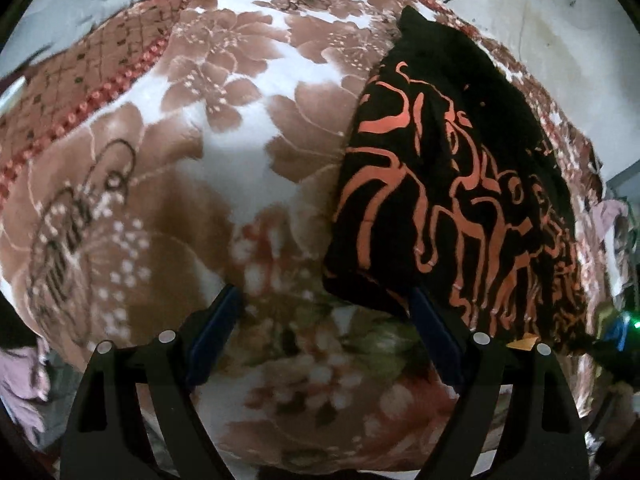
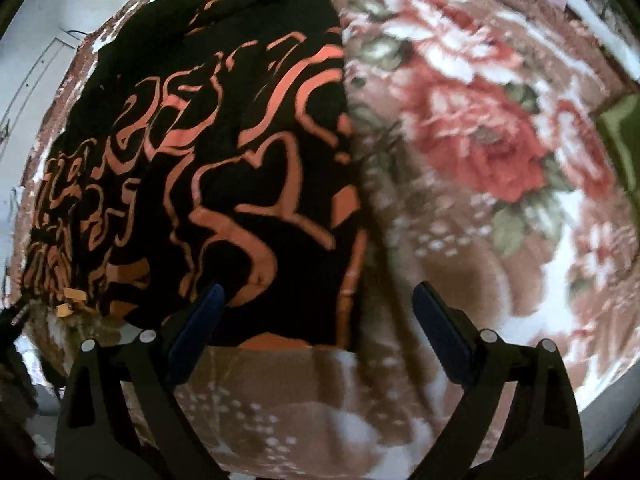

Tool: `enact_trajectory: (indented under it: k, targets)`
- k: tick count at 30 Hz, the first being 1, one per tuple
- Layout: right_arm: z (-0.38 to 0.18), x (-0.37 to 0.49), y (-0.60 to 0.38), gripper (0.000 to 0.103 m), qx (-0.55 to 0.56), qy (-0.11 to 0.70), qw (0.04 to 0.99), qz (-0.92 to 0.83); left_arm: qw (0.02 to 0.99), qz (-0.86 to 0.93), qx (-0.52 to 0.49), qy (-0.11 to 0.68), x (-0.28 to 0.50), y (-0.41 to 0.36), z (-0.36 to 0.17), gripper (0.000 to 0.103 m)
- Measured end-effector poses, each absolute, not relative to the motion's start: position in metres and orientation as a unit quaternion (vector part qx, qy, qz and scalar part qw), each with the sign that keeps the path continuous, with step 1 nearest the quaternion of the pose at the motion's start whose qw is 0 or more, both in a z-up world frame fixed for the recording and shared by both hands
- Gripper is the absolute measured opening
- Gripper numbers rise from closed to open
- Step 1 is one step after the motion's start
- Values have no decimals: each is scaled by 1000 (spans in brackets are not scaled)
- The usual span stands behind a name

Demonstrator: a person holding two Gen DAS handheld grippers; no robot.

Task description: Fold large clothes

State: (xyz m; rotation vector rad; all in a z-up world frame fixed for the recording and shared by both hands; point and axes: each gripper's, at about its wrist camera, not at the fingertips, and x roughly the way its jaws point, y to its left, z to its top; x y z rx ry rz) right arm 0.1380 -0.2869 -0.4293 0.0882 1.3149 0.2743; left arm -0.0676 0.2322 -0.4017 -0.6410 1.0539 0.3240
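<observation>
A black garment with orange swirl print (image 1: 460, 184) lies folded into a long strip on a floral blanket. In the left wrist view it is on the right side. My left gripper (image 1: 326, 300) is open and empty above the blanket, its right finger (image 1: 434, 332) just over the garment's near corner. In the right wrist view the garment (image 2: 208, 168) fills the left half. My right gripper (image 2: 320, 296) is open and empty over the garment's near right corner, its left finger (image 2: 200, 320) above the black cloth.
The brown, white and red floral blanket (image 1: 224, 128) covers the bed and also shows in the right wrist view (image 2: 480, 140). A white wall (image 1: 560, 40) stands behind the bed. Pink cloth (image 1: 20, 380) lies at the lower left edge.
</observation>
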Motion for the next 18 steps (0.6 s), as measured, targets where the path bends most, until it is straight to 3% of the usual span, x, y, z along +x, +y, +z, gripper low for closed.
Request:
enact_trajectory:
  k: [5, 8, 13, 18]
  targets:
    - [-429, 137, -272, 84, 49, 607, 778, 154, 807, 102, -355, 461, -62, 221, -400, 83]
    - [-422, 134, -268, 74, 64, 602, 777, 174, 815, 54, -340, 467, -53, 200, -393, 80]
    - [-431, 141, -268, 74, 55, 610, 773, 164, 833, 75, -281, 472, -46, 192, -388, 82]
    - [-443, 147, -290, 74, 90, 627, 764, 121, 819, 128, -313, 464, -51, 218, -393, 77]
